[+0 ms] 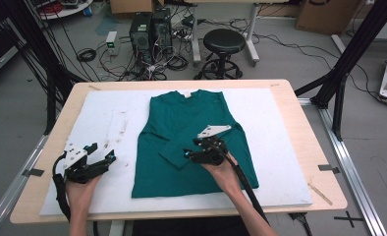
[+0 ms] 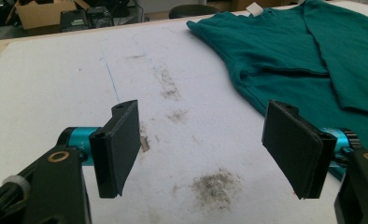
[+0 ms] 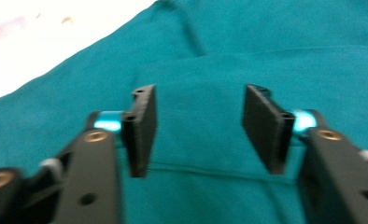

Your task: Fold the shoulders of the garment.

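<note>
Folding the green shirt looks to be our job here: it lies flat on the white pad covering the desk, collar away from us, with both sleeves already turned in across its front. Our right gripper hangs over the folded sleeve near the shirt's middle, jaws apart with cloth below them but nothing pinched. Our left gripper sits off the shirt, over bare pad on its left side, jaws wide and empty.

The main risk, we judge, is a bad pinch. If our right jaws close now they may catch the sleeve alone, or sleeve and body together, and lifting would undo the fold or drag the whole shirt askew. Its view is blurred, so we cannot be sure which layer lies under the pads. Pulling with one gripper while the left stays clear could also slide the shirt across the pad and bunch its hem.
</note>
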A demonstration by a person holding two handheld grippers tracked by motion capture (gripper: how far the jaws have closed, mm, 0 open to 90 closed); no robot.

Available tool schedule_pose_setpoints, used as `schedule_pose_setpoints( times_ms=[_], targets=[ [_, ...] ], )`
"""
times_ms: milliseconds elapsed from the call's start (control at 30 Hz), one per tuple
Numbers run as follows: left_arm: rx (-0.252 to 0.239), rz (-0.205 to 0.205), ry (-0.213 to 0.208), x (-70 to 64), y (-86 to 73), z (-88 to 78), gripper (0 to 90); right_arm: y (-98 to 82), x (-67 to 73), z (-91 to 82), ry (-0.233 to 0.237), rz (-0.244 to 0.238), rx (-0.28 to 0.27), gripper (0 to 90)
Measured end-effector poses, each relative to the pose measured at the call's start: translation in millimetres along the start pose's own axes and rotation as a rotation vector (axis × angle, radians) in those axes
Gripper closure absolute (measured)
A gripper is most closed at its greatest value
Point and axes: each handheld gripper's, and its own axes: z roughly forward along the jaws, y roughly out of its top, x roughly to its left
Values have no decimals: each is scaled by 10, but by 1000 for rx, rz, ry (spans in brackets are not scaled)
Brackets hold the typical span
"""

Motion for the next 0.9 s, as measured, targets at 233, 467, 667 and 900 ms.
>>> schedule_pose_setpoints(
  times_ms=[233, 467, 667, 900],
  targets=[
    [2, 2, 2, -5, 0, 1, 281, -177, -351, -554, -137, 69, -118, 231],
    [1, 5, 3, -11, 0, 4, 280, -421, -595, -895, -199, 102, -184, 217],
    [2, 6, 3, -12, 1, 4, 280, -685, -831, -1173, -253, 154, -253, 217],
    [-9, 6, 5, -13, -2, -6, 279, -926, -990, -1313, -313, 169, -288, 217]
  ],
)
